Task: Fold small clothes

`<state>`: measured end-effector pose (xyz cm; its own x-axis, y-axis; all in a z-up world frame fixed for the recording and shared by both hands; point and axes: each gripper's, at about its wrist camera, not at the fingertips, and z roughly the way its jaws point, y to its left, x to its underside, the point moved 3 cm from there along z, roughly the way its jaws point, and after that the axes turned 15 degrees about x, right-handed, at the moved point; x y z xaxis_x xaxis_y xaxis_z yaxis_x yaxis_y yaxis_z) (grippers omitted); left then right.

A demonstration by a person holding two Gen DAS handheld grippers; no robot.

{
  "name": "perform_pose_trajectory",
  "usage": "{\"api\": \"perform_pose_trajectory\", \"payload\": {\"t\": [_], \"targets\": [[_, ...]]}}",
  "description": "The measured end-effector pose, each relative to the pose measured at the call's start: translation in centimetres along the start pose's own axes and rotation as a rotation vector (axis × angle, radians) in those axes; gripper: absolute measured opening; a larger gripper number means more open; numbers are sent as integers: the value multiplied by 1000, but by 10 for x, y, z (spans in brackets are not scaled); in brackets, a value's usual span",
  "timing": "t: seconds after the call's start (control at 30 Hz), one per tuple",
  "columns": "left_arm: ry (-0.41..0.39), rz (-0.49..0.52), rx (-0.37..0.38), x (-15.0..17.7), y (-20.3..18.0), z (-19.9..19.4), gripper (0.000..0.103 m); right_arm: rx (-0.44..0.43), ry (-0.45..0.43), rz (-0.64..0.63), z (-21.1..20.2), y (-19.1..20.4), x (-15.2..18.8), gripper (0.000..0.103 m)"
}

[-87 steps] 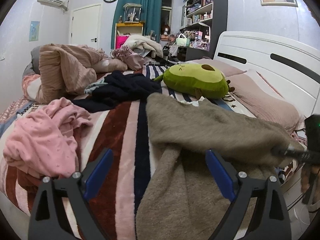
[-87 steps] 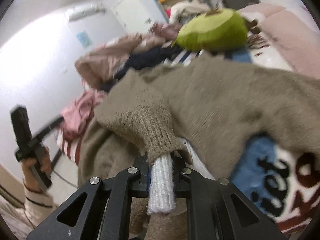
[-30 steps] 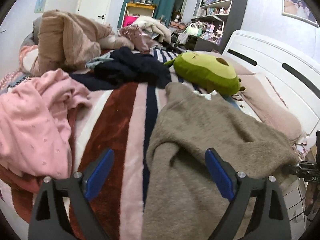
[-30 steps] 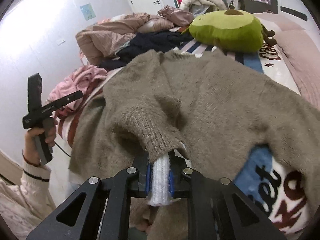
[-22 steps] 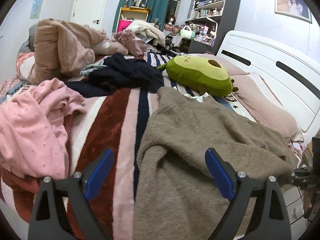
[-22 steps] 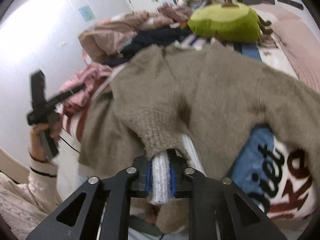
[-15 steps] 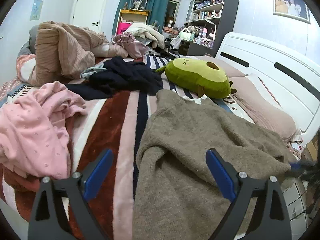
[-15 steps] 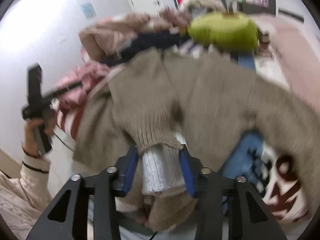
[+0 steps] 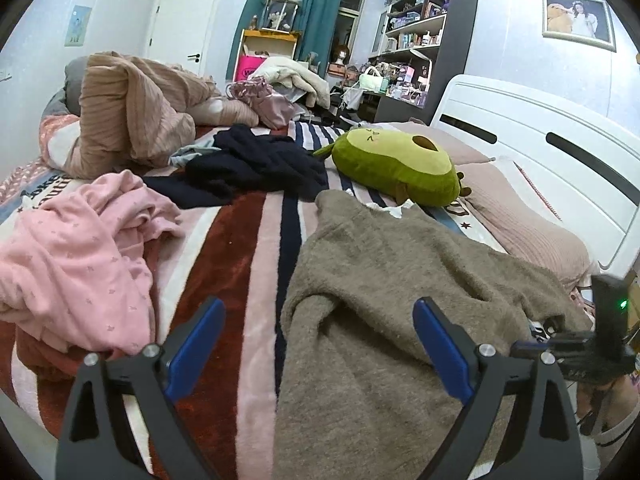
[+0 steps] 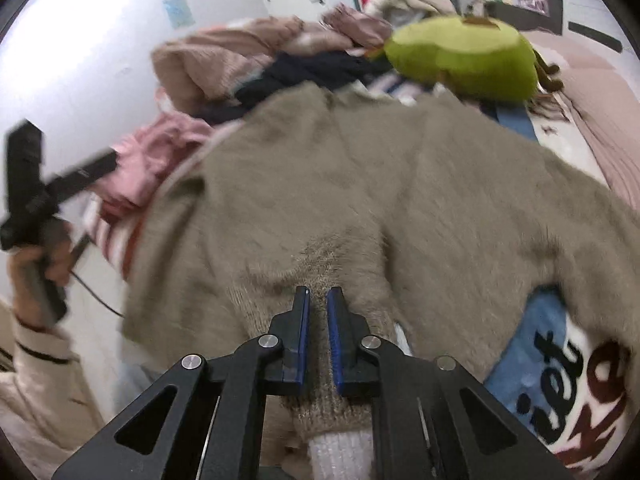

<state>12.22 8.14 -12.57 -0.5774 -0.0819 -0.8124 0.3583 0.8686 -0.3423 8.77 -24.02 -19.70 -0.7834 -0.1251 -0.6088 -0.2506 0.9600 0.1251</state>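
Observation:
A brown fuzzy sweater [image 9: 400, 280] lies spread on the striped bed, neck toward the avocado plush. My left gripper [image 9: 318, 308] hovers open over its near part, nothing between the fingers. In the right wrist view the sweater [image 10: 360, 180] fills the middle. One sleeve is folded across it, and the sleeve's white cuff [image 10: 340, 454] lies under my right gripper [image 10: 317, 294]. Its jaws are closing to a thin slit with nothing clearly gripped between them. The left wrist view shows the right gripper [image 9: 528, 346] at the sweater's right edge.
A pink garment [image 9: 80, 248] is heaped at the left, and a navy one [image 9: 256, 164] lies behind the sweater. The green avocado plush [image 9: 392, 164] rests by a pink pillow [image 9: 532, 228] and the white headboard [image 9: 540, 136]. A beige ribbed blanket [image 9: 132, 112] is piled far left.
My right gripper let go of the white cuff, opened, then drew its jaws together and slid forward over the sleeve. The sleeve now rests on the sweater. The left gripper stayed open.

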Motion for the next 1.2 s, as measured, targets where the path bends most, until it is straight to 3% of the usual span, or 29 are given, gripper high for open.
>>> {"api": "perform_pose_trajectory", "payload": {"t": [0.13, 0.27, 0.33, 0.37, 0.4, 0.63, 0.8, 0.97, 1.07, 1.2], "targets": [[-3, 2, 4, -1, -2, 1, 94, -35, -12, 48, -1, -5, 2, 1], [-10, 14, 19, -6, -13, 5, 94, -75, -76, 117, -24, -19, 2, 6], [-11, 25, 25, -8, -21, 7, 96, -88, -118, 166, -38, -32, 5, 20], [-10, 31, 29, -10, -24, 8, 96, -78, -139, 193, -45, -41, 7, 36], [-10, 38, 35, -12, -29, 9, 96, -52, -154, 213, -51, -50, 11, 44], [2, 79, 63, -17, -57, 19, 97, 65, -200, 447, -78, -142, 57, 44], [15, 83, 95, -18, -77, 31, 97, 131, -187, 603, -83, -194, 95, 49], [39, 133, 80, -19, -95, 40, 97, 169, -164, 694, -71, -227, 117, 59], [47, 137, 83, -19, -101, 44, 97, 135, -213, 711, -72, -237, 118, 59], [47, 139, 77, -21, -105, 46, 97, 153, -282, 734, -76, -249, 114, 59]]}}
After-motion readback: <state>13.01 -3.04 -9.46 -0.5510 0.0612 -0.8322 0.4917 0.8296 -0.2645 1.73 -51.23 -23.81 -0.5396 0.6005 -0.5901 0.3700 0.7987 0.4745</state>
